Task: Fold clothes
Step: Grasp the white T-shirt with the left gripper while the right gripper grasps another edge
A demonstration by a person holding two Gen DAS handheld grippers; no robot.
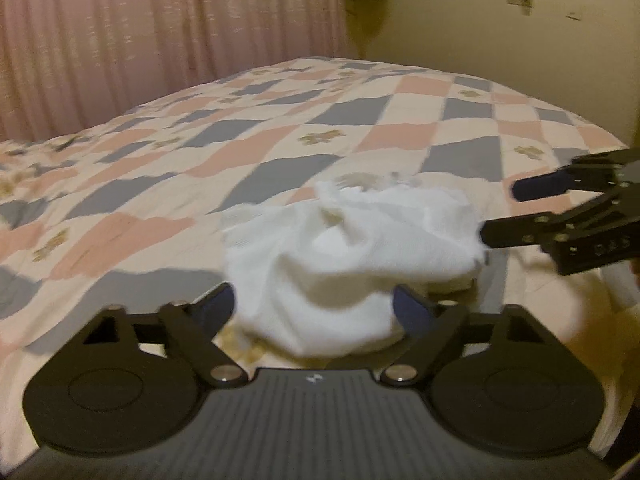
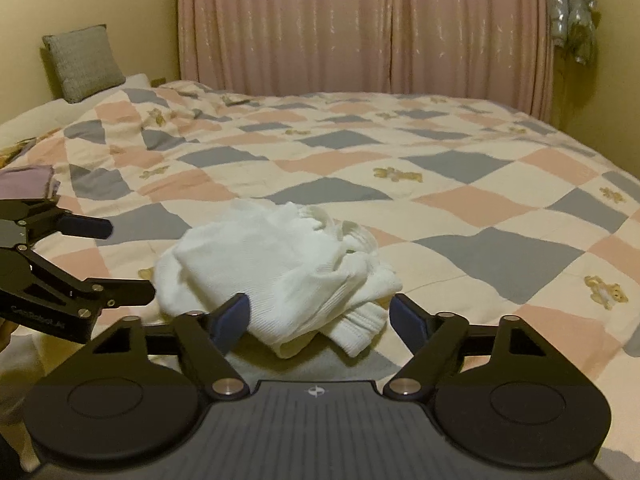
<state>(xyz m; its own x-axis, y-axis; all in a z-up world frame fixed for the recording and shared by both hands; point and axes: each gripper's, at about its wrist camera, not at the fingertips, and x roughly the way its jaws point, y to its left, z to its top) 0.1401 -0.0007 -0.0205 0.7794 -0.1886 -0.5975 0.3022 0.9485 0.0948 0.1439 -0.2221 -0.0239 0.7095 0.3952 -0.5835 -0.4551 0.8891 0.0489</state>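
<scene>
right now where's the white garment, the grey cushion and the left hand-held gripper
white garment [image 2: 280, 264], right wrist view, middle of the crumpled heap
grey cushion [image 2: 82, 62], right wrist view, centre of its face
left hand-held gripper [image 2: 132, 260], right wrist view, midway between its open fingertips

The garment [image 2: 280, 264] lies bunched on the quilt [image 2: 460, 200], between the left gripper [image 2: 132, 260] and right gripper [image 2: 320, 314]; curtain [image 2: 360, 28] behind the bed.
</scene>
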